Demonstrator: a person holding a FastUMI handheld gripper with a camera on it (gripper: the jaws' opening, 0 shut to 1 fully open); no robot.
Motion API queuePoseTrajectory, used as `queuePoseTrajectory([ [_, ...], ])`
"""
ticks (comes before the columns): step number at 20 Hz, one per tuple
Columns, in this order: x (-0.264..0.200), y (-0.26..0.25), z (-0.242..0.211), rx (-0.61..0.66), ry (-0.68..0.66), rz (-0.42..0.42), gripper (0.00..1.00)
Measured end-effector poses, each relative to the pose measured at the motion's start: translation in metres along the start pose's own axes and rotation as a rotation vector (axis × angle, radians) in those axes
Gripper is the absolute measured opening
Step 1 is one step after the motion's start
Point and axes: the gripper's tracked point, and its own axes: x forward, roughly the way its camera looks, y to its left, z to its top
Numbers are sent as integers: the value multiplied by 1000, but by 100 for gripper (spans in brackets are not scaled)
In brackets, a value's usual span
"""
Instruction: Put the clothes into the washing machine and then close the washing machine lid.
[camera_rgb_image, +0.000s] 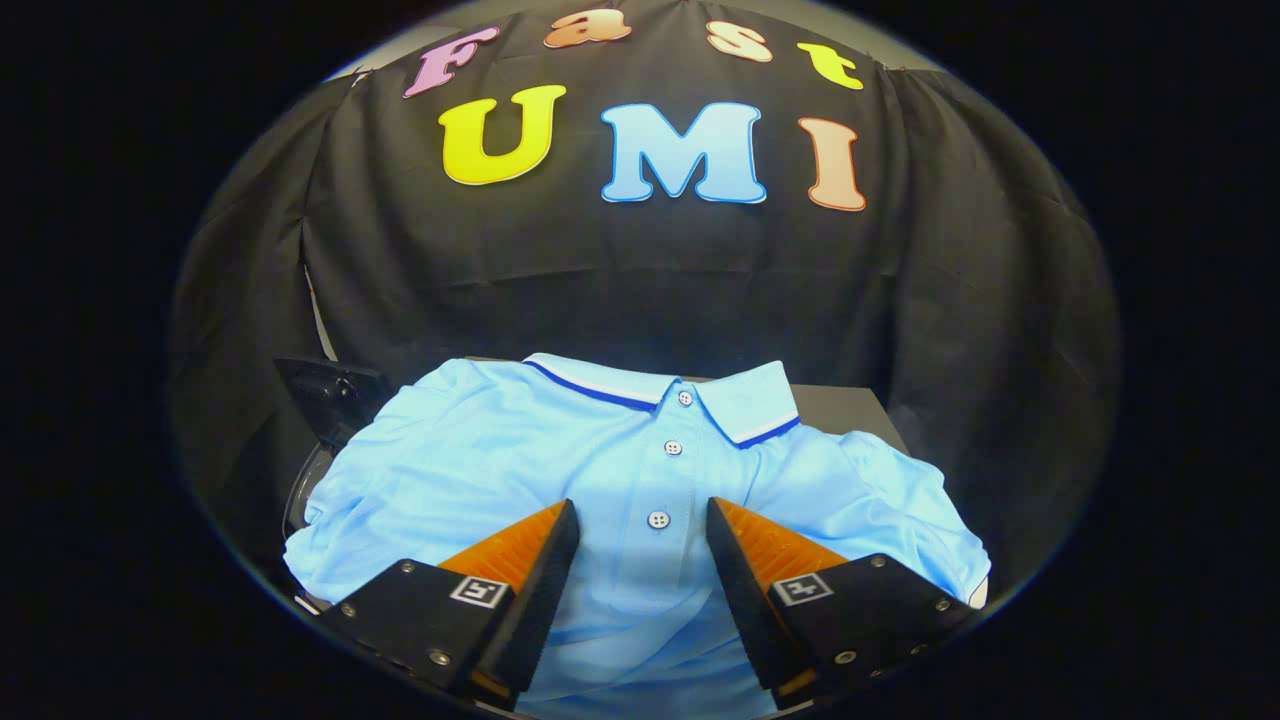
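The gripper (642, 520) sits nearest, its jaws spread wide and holding nothing, poised low over the light blue polo shirt (520, 470). The shirt is the landmark: it lies spread out, front up, collar (745, 405) on the far side, the button placket (665, 480) running between the two fingers. Left of the shirt a dark object (325, 395) pokes out, possibly part of the washing machine, though I cannot tell. Beyond the shirt's right shoulder a dark flat surface (845, 408) shows; whether it is a bench or the machine lid is unclear. The shirt looks light, soft and limp, so it should bunch and drape when lifted. A pinch on a raised fold near the placket, gathering several layers, seems the surest hold.
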Motion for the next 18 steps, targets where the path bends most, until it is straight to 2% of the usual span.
queuePoseTrajectory([
  [1, 1, 0, 1, -1, 0, -2, 75],
  [3, 2, -1, 2, -9, -4, -13, 51],
  [4, 2, 0, 3, -16, -13, -16, 34],
  [5, 2, 0, 3, -19, -21, -22, 27],
  [6, 2, 1, 3, -18, -24, -18, 16],
  [10, -2, 4, 6, 42, -47, 24, 0],
  [12, -7, 7, 12, 66, -73, 54, 0],
  [18, -41, 25, 48, 57, -180, 72, 0],
])
